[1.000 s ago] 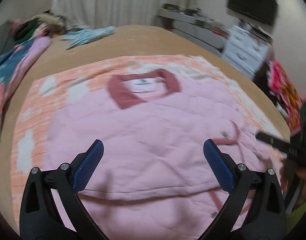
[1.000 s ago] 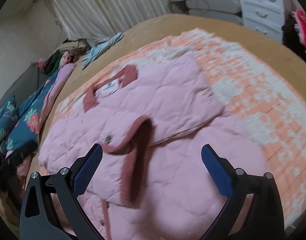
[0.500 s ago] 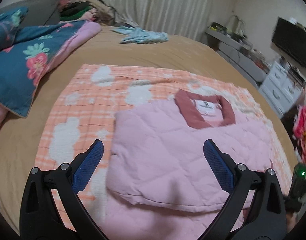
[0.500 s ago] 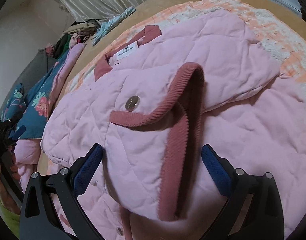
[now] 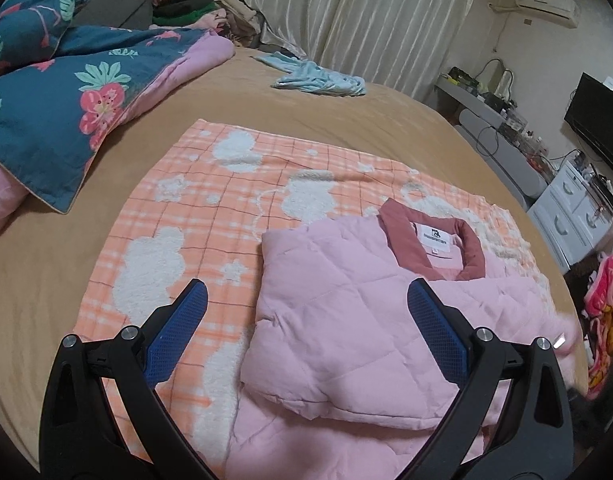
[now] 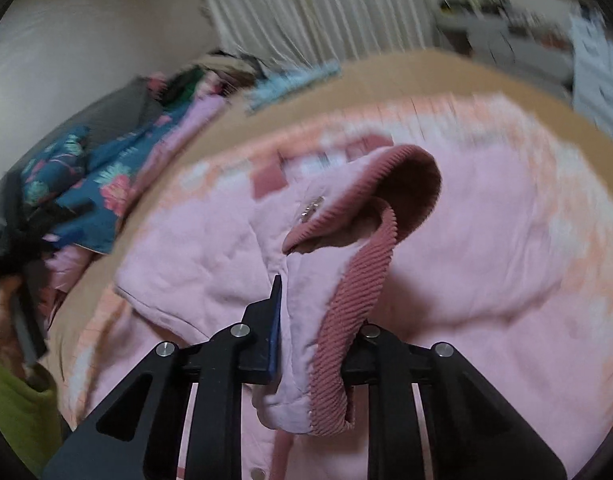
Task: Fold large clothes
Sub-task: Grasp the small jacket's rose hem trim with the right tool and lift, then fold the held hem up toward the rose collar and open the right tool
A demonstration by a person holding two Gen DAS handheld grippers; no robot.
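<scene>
Bedroom scene, tan bed (image 5: 394, 120) under an orange checked blanket (image 5: 210, 216). Seen at 6 o'clock in the right wrist view: right gripper (image 6: 306, 320) pressed together on the ribbed maroon cuff (image 6: 358, 280) of the pink quilted jacket (image 6: 466, 260), where half a second earlier spread wide and merely hovering over that sleeve. Lifted clear of the jacket body, cuff mouth gaping toward 12 o'clock; view smeared by motion. Left gripper (image 5: 306, 328) spread and empty at 6 o'clock in its own view, swung left since a second ago to frame the jacket's folded left edge. Jacket lying toward 4 o'clock on the blanket, maroon collar (image 5: 434, 240) at 2 o'clock. Likely meaning: sleeve now secured, ready to be carried across for the next fold.
</scene>
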